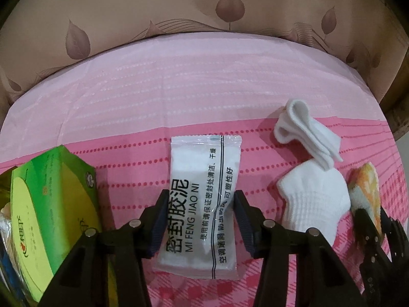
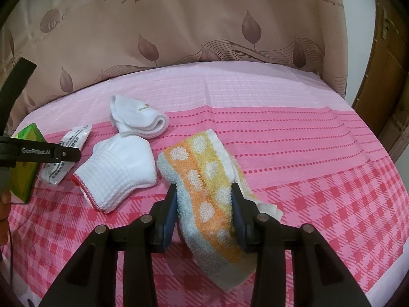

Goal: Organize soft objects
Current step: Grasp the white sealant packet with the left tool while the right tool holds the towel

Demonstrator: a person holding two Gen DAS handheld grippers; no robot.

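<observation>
Left claw (image 1: 200,208) is wide open and straddling the putty pack (image 1: 202,204), pads right beside its edges but not squeezing. Right claw (image 2: 204,204) is clamped on the towel (image 2: 204,199), which sticks out past both ends of the fingers. Glove (image 2: 117,168) and sock (image 2: 138,117) sit just left of it, and the tissue box (image 1: 56,220) is left of the left claw.

We hold the left tongs (image 1: 202,220) pointed steeply downward, their jaws spread, one blue-padded finger (image 1: 159,220) on each side of a white packet (image 1: 204,204), neither pad clearly pressing on it. Our right tongs (image 2: 204,215) slant downward less steeply, their pads closed against the two sides of a rolled towel (image 2: 204,192). In the right wrist view, the left tongs' black body (image 2: 43,153) reaches in from the left edge.
</observation>
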